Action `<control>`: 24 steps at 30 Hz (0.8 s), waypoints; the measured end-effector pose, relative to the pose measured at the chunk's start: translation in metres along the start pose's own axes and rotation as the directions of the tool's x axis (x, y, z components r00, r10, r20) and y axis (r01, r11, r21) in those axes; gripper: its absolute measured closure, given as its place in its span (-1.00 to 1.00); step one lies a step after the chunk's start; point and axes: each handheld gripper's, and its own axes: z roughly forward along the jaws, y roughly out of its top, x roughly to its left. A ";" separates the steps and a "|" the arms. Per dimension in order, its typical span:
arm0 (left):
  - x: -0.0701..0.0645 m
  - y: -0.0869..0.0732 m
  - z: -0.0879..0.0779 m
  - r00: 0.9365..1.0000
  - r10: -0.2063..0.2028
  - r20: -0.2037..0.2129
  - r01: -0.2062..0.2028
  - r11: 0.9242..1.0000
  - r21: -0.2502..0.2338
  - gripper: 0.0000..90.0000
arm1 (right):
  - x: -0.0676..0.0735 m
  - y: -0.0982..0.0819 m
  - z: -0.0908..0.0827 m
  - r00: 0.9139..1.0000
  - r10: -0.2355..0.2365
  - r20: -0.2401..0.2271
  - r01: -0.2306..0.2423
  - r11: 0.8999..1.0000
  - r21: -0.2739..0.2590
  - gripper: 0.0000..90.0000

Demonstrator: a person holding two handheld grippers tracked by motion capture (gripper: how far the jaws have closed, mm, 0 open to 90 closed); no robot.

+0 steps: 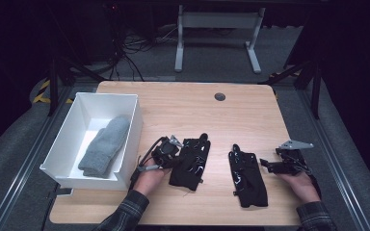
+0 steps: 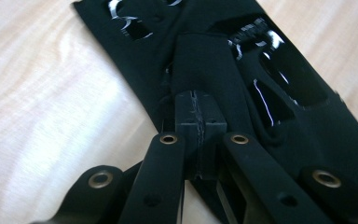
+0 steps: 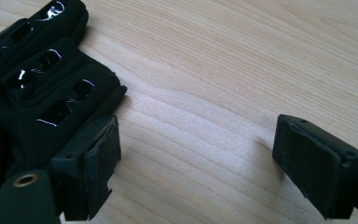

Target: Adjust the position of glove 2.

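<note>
High view first: white bin (image 1: 125,139) sits at the left end of the table (image 1: 183,108), and it already has a grey mitten (image 1: 105,146) lying inside. Two black gloves are out on the wood to the right of the bin, so I'd guess one item is sorted and two are left. The left glove (image 1: 191,163) is the nearer one to the bin, with the left hand-held gripper (image 1: 173,159) right on its bin-side edge. The right glove (image 1: 247,179) lies farther from the bin, and the right hand-held gripper (image 1: 265,165) rests just past its far side.

Left gripper view: jaws are clenched tight together on a pinched-up fold of the left glove (image 2: 205,60). It looks like a proper grab, though black on black makes it hard to tell how much fabric is caught. The lift to the bin isn't done yet.

Right gripper view: jaws are spread wide with bare wood between them, grasping nothing. The right glove (image 3: 32,88) lies just beside one pad, untouched.
</note>
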 end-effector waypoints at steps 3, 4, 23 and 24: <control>-0.006 -0.005 -0.002 1.000 0.007 0.011 -0.007 1.000 -0.001 1.00 | 0.000 0.000 0.000 1.000 0.000 0.000 0.000 1.000 0.000 -0.65; -0.007 -0.006 -0.002 1.000 0.012 0.011 -0.012 1.000 -0.003 1.00 | 0.000 0.000 0.000 1.000 0.000 0.000 0.000 1.000 0.000 -0.65; 0.007 -0.007 -0.005 0.995 -0.066 -0.072 0.059 0.994 -0.090 0.33 | 0.001 0.000 -0.001 1.000 -0.013 -0.014 0.013 1.000 -0.010 -0.51; 0.008 -0.006 -0.002 0.995 -0.066 -0.078 0.060 0.995 -0.080 0.33 | 0.001 0.000 -0.001 1.000 -0.013 -0.014 0.013 1.000 -0.010 -0.51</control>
